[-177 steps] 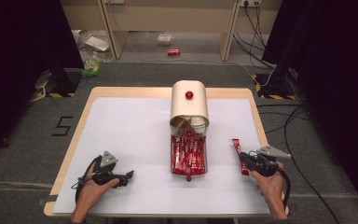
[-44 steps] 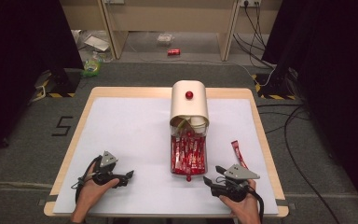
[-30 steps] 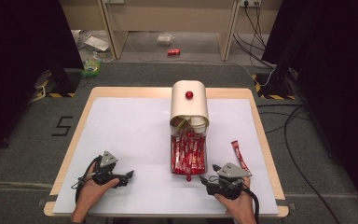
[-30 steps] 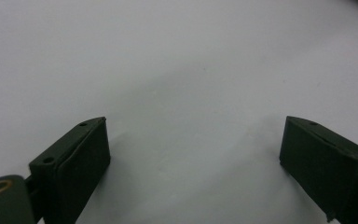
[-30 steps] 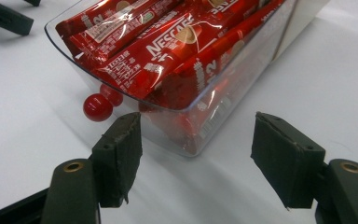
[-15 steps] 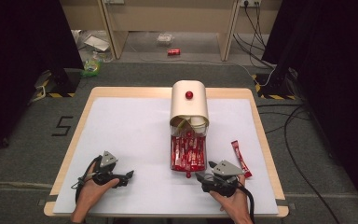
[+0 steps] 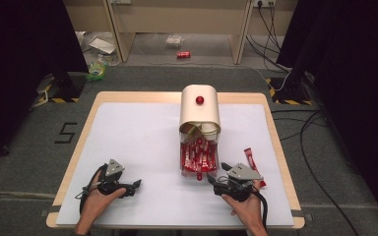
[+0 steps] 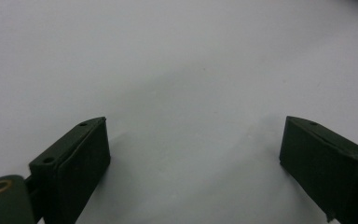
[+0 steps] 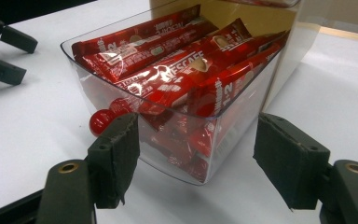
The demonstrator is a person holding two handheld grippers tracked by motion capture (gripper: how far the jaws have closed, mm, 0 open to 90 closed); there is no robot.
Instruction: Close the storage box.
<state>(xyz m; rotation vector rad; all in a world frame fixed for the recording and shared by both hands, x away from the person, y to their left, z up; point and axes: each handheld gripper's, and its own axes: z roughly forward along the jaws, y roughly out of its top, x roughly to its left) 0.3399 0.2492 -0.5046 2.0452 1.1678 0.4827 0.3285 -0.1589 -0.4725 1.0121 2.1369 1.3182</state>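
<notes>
A cream dispenser (image 7: 200,110) with a red knob on top stands mid-table. Its clear drawer (image 7: 197,157) (image 9: 233,116) is pulled out toward me and packed with red coffee stick packets (image 9: 177,74). A small red knob (image 9: 103,119) sits on the drawer's front. My right gripper (image 7: 216,172) (image 9: 198,140) is open just before the drawer's front right corner, one jaw on each side of that corner, with no contact that I can see. One loose red packet (image 7: 250,158) lies on the table right of the drawer. My left gripper (image 7: 136,187) (image 8: 193,149) rests open on the mat with nothing between its jaws.
The white mat (image 7: 142,142) covers a wooden table. The left gripper's jaws (image 9: 4,51) appear at the far left of the right gripper view. Cables (image 7: 305,132) trail on the floor to the right, and litter and a red can (image 7: 183,54) lie beyond the table.
My right gripper has moved from the loose packet at the table's right side leftward to the drawer's front, edging a little closer over the last second. The left hand has stayed put.
</notes>
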